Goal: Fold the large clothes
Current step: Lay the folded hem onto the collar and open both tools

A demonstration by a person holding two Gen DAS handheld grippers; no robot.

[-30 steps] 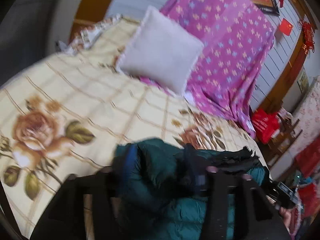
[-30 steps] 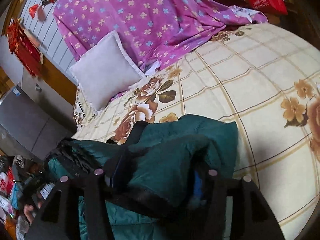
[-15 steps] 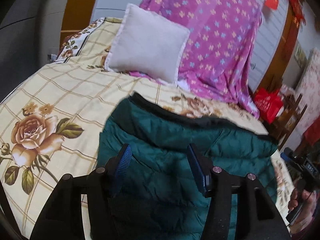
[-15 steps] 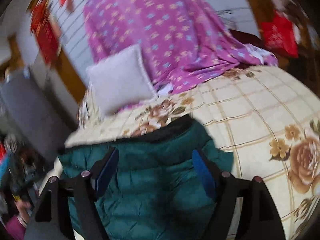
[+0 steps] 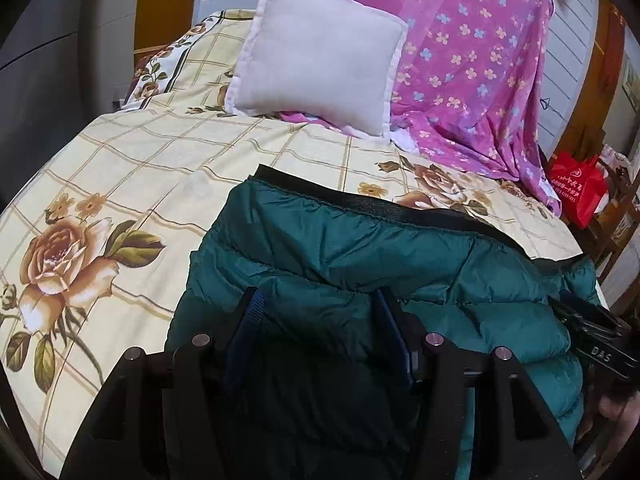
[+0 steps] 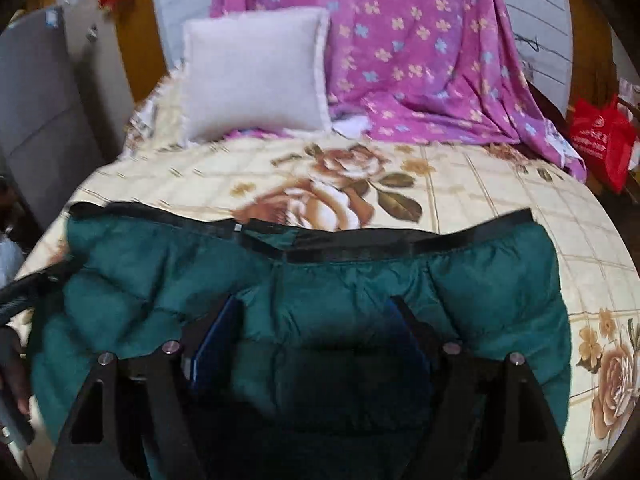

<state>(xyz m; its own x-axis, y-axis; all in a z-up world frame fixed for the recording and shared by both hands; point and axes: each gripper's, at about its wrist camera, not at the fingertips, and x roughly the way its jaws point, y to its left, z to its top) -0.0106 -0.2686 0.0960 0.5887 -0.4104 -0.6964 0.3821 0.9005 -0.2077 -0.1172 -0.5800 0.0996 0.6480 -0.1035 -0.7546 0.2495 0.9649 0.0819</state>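
Note:
A dark green puffer jacket [image 5: 360, 264] lies spread on the bed with its black hem band [image 5: 360, 200] at the far edge; it also shows in the right wrist view [image 6: 320, 292] with the black hem band [image 6: 360, 244] across the top. My left gripper [image 5: 318, 304] is open, hovering over the jacket's near left part with nothing between the blue pads. My right gripper [image 6: 316, 312] is open over the jacket's near middle, empty. The jacket's near edge is hidden under both grippers.
The bed has a cream checked sheet with roses [image 5: 100, 208]. A pale pillow [image 5: 316, 52] and a purple flowered cloth [image 5: 472, 60] stand at the head. A red bag [image 5: 578, 192] sits beyond the right side. A hand with the other gripper [image 5: 600, 344] shows at right.
Both grippers held bunched jacket a second ago; they have let go and opened. The jacket now lies flat on the bed and both grippers have drawn back over it.

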